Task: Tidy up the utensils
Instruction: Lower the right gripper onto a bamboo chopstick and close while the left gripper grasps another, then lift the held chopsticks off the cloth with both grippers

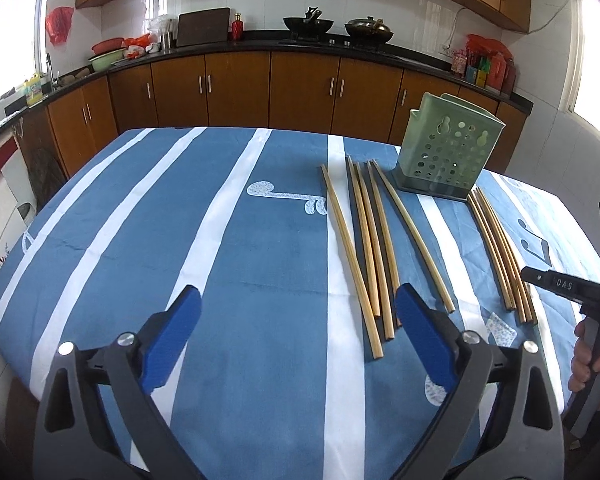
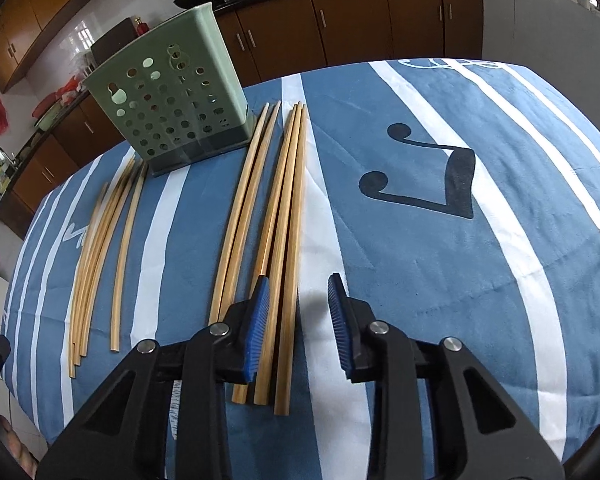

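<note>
A green perforated utensil holder (image 1: 449, 150) stands upright at the far right of the table; it also shows in the right wrist view (image 2: 171, 96). Two groups of wooden chopsticks lie flat on the blue striped cloth. The left group (image 1: 370, 248) is spread in front of my left gripper (image 1: 298, 312), which is open and empty above the cloth. The right group (image 2: 278, 232) lies just left of and under my right gripper (image 2: 298, 300), which is open and empty, its left finger over the sticks. The left group also shows in the right wrist view (image 2: 100, 248).
The table (image 1: 140, 216) has a blue and white striped cloth with music-note prints. Brown kitchen cabinets (image 1: 236, 88) and a dark counter with woks (image 1: 308, 24) run behind it. The right handheld gripper's body (image 1: 596, 288) shows at the right edge of the left wrist view.
</note>
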